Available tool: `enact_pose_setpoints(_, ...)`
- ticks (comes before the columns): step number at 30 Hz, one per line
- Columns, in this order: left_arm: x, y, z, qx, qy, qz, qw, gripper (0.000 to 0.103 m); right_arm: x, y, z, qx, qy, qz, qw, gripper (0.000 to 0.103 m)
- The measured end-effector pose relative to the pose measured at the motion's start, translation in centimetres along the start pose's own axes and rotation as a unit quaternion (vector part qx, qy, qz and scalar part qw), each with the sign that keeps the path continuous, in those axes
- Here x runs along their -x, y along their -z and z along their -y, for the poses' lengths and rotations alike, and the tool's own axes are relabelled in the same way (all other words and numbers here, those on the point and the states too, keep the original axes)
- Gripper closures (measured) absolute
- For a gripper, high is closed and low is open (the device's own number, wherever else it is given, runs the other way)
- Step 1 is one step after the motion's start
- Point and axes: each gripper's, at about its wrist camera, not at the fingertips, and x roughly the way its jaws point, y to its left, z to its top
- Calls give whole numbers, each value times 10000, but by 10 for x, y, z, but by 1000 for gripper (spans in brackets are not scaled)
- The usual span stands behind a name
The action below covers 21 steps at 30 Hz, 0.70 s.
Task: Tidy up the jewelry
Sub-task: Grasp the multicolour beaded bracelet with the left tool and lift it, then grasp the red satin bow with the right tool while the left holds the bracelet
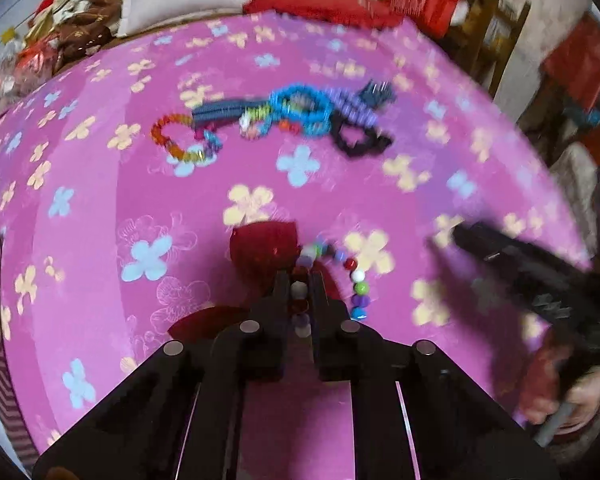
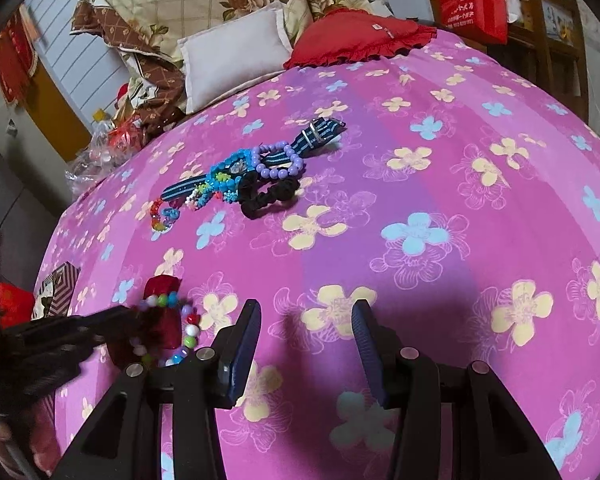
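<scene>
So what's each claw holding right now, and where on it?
The left claw is shut on the multicolored bead bracelet, pinching one side of the loop while the rest hangs free over the red pouch. The right claw is open, holding nothing.

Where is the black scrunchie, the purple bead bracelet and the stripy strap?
Black fabric scrunchie (image 2: 269, 197), right wrist view, front ruffle.
Purple round-bead bracelet (image 2: 278, 173), right wrist view, near beads.
Blue striped fabric strap (image 2: 322, 130), right wrist view, by its buckle.

Left wrist view smeared by motion: jewelry pile (image 1: 268, 120) blurred, right gripper (image 1: 440, 246) a dark streak; red pouch (image 2: 165, 316) half hidden behind bead bracelet (image 2: 180, 332).
</scene>
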Motion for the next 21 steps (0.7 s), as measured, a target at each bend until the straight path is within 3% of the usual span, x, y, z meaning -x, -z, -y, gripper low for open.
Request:
enact_pose_setpoints(5, 49, 6, -7, 301, 302, 447, 9981, 95, 5, 2, -4, -26, -228, 128, 9997, 58)
enact_pose_setpoints(8, 77, 20, -17, 485, 279, 677, 9961, 95, 5, 6, -13, 138, -347, 100, 9993, 58)
enact_pose_setpoints(11, 93, 37, -30, 628, 18, 811, 9947, 95, 1, 12, -25, 315, -581, -14, 9978, 58)
enact_pose_setpoints(16, 94, 67, -54, 719, -227, 721, 9945, 95, -12, 27, -46, 388, -924, -422, 9941, 58)
enact_pose_setpoints(21, 87, 87, -88, 1014, -118, 682, 9924, 95, -24, 33, -70, 338, -1030, -813, 9908, 56)
